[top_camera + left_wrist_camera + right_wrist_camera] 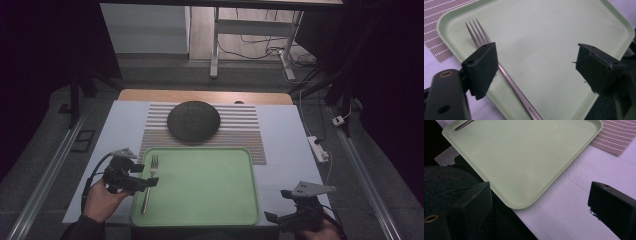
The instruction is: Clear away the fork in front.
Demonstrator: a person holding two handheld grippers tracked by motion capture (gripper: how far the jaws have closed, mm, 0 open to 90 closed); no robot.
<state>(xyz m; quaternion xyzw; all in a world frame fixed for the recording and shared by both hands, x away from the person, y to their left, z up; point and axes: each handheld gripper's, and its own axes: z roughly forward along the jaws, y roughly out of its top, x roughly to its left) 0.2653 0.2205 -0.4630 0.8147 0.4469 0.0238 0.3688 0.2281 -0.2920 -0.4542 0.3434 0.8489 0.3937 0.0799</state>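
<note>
A metal fork lies along the left side of the pale green tray, tines pointing to the far side. My left gripper hovers at the tray's left edge just over the fork, jaws wide apart and nothing pinched. In the left gripper view the fork lies flat on the tray, passing under the left pad, and my left gripper is open. My right gripper rests open off the tray's near right corner. In the right gripper view my right gripper has the tray corner ahead of it.
A dark round plate sits on a striped placemat beyond the tray. White table surface flanks the tray on both sides. A power strip lies at the table's right edge.
</note>
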